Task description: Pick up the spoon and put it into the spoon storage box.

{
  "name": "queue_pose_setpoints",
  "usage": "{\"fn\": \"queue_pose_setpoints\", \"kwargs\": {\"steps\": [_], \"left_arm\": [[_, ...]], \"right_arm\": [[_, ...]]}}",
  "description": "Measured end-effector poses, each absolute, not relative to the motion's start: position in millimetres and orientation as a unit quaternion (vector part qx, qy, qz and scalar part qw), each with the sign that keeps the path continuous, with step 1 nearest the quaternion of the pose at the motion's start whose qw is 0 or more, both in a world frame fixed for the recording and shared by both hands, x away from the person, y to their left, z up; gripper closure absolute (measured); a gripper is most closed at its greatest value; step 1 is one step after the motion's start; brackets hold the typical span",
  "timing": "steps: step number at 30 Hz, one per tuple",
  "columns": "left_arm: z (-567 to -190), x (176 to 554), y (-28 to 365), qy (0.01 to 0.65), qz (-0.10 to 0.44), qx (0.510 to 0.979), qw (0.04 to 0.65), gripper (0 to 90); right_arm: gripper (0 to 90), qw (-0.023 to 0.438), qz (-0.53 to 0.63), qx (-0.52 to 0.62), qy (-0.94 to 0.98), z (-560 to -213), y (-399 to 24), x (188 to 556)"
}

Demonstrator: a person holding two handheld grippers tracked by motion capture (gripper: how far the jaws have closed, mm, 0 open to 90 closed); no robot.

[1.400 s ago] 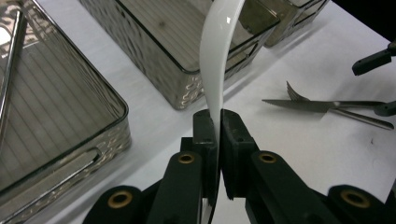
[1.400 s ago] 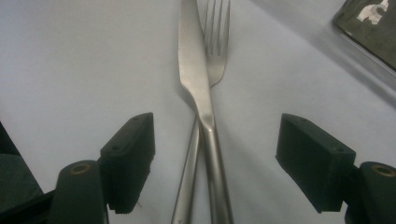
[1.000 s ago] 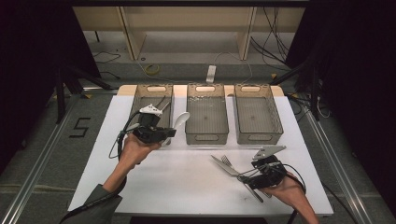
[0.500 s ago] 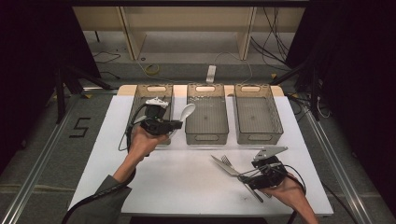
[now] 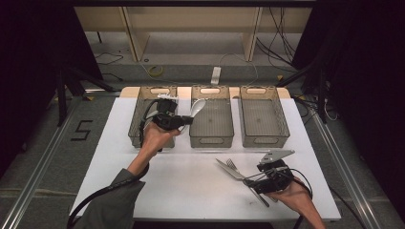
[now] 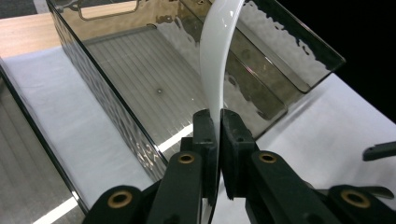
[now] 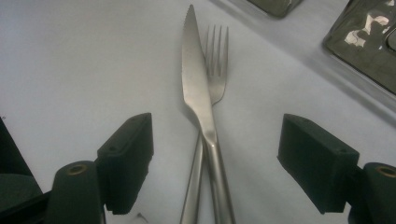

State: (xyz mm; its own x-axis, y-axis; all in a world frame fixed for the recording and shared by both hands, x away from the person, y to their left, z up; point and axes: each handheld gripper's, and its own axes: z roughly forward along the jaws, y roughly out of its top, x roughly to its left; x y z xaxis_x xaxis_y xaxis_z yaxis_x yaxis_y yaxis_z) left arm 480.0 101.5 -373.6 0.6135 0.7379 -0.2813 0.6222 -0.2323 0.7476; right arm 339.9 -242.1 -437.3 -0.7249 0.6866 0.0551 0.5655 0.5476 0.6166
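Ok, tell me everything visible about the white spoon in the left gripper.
The glossy white spoon, plastic or ceramic by its look, is long and smoothly curved. The left gripper is shut on its handle, both black fingers pressing its sides. In the left gripper view the handle rises away from the fingers and arcs over the middle smoky transparent plastic bin. In the high view its rounded bowl is at that bin's near-left rim, held in the air; whether it touches the bin I cannot tell.
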Motion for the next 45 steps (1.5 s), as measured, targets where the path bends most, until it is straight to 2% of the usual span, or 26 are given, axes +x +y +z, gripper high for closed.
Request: {"fn": "queue_pose_setpoints", "kwargs": {"steps": [23, 45], "left_arm": [[-369, 511, 74, 0.445, 0.066, 0.775, 0.443, 85.0], [-391, 529, 50, 0.463, 0.061, 0.777, 0.421, 84.8]], "right_arm": [[27.4, 0.098, 0.317, 0.358, 0.873, -436, -244, 340], [27.5, 0.098, 0.317, 0.354, 0.874, -436, -244, 340]]}}
